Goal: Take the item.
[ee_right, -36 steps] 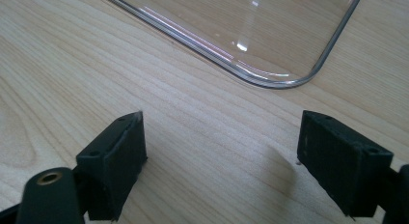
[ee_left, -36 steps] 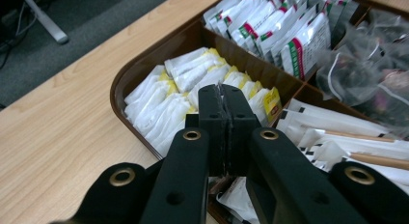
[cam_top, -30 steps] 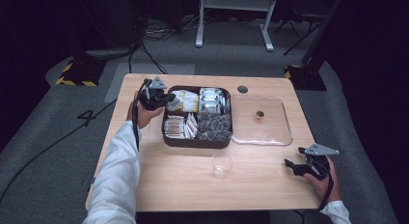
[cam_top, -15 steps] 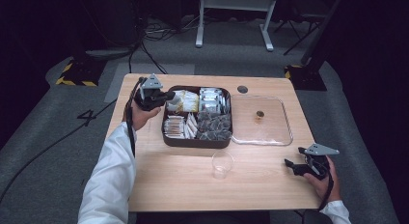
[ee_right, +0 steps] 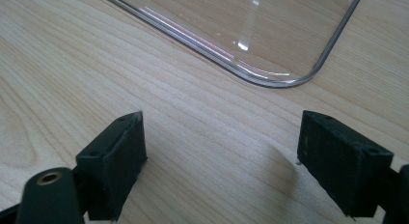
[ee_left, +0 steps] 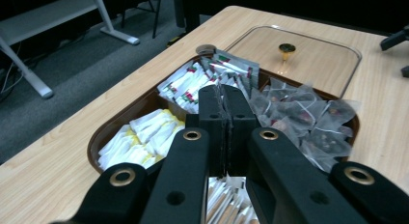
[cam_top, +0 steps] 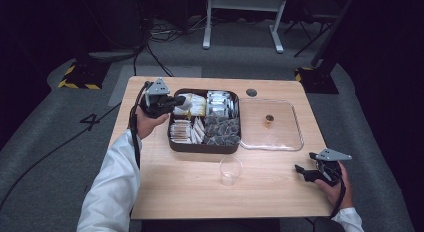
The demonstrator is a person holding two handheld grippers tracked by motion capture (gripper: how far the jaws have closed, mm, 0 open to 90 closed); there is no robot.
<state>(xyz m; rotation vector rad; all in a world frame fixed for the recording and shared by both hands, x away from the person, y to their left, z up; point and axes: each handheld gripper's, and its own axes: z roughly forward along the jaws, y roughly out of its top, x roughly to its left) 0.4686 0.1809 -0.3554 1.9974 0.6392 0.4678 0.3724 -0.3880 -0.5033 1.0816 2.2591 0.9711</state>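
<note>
The left tool [ee_left: 225, 113] hangs over the tray [cam_top: 172, 142], jaws pressed together with nothing visibly between them, likely poised to pick a sachet. The lid [cam_top: 285, 137] lies flat beside the tray's right side, leaving the tray open, long axis across the counter [cam_top: 190, 192]. The cup [cam_top: 230, 170] stands upright before the tray. Right of the cup, the right tool [ee_right: 219, 156] rests wide open, empty.

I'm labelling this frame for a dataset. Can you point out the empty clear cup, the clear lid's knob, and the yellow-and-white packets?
Clear cup [cam_top: 230, 170], high view, on its rim.
Lid's knob [ee_left: 287, 49], left gripper view, on the knob's dark top.
Yellow-and-white packets [ee_left: 140, 137], left gripper view, on the middle of the pile.
</note>
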